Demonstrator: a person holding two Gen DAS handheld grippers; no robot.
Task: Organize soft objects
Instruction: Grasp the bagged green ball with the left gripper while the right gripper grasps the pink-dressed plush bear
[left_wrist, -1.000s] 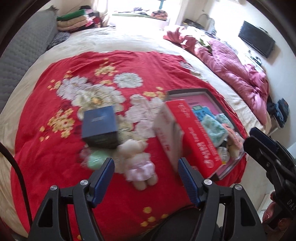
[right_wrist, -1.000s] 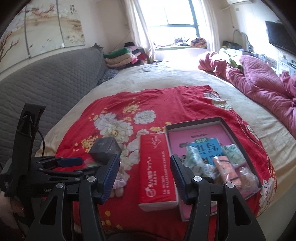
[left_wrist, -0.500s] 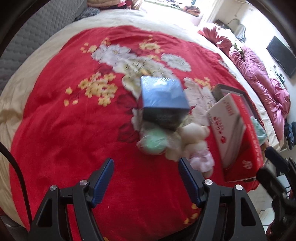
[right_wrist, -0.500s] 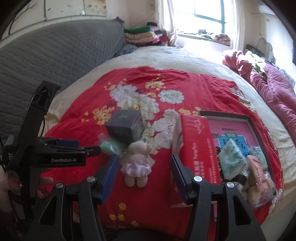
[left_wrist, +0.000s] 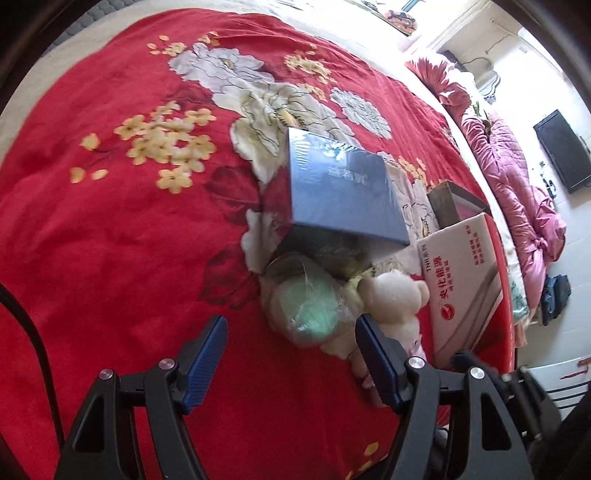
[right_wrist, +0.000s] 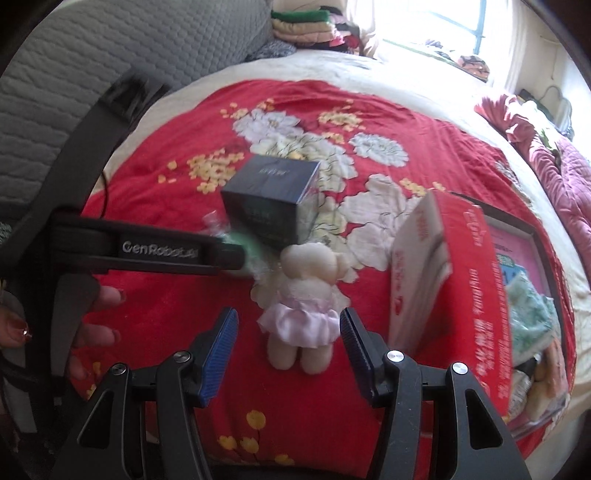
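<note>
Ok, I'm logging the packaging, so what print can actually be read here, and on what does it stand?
"GenRobot.AI": side of the left gripper.
"TNR": end of the red tissue box, above Chinese print reading about "央化能源"; its smaller lines are too small.
Blue box: pale characters on top, too blurred.
Tray: print unreadable.

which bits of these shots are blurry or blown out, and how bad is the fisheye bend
Left wrist view: green wrapped bundle and teddy smeared soft; the window corner washes out; the red blanket bulges. Right wrist view: left gripper streaked at its tip, window overexposed, headboard curved by the lens.
</note>
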